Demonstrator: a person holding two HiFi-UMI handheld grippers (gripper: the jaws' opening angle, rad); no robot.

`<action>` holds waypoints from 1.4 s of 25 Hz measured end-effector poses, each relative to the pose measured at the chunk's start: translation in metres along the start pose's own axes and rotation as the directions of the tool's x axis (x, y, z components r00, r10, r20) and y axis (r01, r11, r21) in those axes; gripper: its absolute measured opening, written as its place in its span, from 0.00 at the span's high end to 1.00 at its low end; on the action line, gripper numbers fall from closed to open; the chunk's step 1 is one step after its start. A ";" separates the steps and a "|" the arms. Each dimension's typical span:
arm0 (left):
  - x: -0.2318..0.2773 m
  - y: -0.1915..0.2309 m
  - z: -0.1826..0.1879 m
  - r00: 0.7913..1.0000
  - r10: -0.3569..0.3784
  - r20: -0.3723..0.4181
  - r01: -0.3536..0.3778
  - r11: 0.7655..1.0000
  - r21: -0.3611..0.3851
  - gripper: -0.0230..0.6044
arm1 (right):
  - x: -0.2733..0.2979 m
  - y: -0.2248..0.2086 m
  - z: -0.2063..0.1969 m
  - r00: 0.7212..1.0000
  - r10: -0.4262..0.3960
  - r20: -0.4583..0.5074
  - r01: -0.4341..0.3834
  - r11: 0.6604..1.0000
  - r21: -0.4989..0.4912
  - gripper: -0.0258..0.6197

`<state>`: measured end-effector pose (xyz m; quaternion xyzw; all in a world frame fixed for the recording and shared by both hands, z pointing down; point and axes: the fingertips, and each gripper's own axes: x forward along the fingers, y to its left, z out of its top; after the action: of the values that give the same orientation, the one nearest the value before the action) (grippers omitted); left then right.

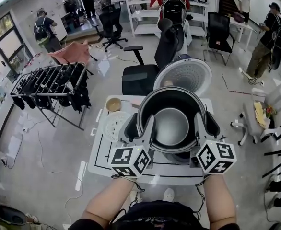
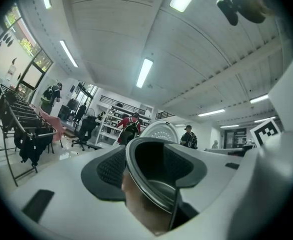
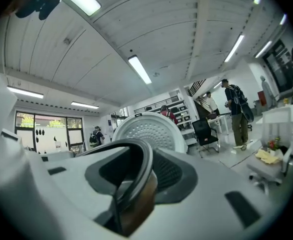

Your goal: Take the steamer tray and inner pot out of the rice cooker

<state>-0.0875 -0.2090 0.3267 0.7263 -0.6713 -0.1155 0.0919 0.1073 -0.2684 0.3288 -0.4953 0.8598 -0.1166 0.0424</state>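
The dark metal inner pot (image 1: 171,123) hangs above the white table (image 1: 169,172), held by its rim from both sides. My left gripper (image 1: 141,127) is shut on the rim's left side, one jaw inside the pot and one outside. My right gripper (image 1: 205,124) is shut on the right side the same way. The left gripper view shows the rim (image 2: 136,154) between the dark pads (image 2: 104,171); the right gripper view shows the rim (image 3: 145,164) clamped likewise. The rice cooker's open lid (image 1: 183,75) stands behind the pot. The white steamer tray (image 1: 115,126) lies on the table to the left.
A small tan bowl (image 1: 113,104) sits at the table's far left corner. A black office chair (image 1: 145,68) stands just beyond the table and a clothes rack (image 1: 52,87) to the left. Several people stand further off in the room.
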 end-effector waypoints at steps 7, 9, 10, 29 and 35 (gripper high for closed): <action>-0.043 0.075 0.023 0.995 0.098 0.015 -0.099 0.995 0.010 0.61 | 0.028 0.083 -0.018 0.994 0.104 -0.022 -0.104 0.995 0.009 0.74; -0.058 0.096 0.028 0.992 0.128 0.015 -0.128 0.992 0.014 0.61 | 0.035 0.106 -0.027 0.991 0.131 -0.032 -0.131 0.991 0.015 0.75; -0.065 0.106 0.030 0.990 0.142 0.013 -0.142 0.990 0.019 0.61 | 0.038 0.117 -0.031 0.989 0.143 -0.039 -0.143 0.990 0.016 0.76; -0.143 0.228 -0.070 0.945 0.257 -0.203 -0.258 0.966 0.024 0.62 | 0.049 0.195 -0.188 0.951 0.154 -0.269 -0.154 0.988 0.022 0.78; -0.153 0.234 -0.123 0.920 0.225 -0.322 -0.233 0.972 0.015 0.62 | 0.033 0.178 -0.239 0.935 0.099 -0.339 -0.090 0.995 0.042 0.78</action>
<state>-0.2855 -0.0786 0.5183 0.6509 -0.7262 0.0080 0.2213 -0.1044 -0.1735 0.5191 -0.4250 0.8755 -0.2095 -0.0950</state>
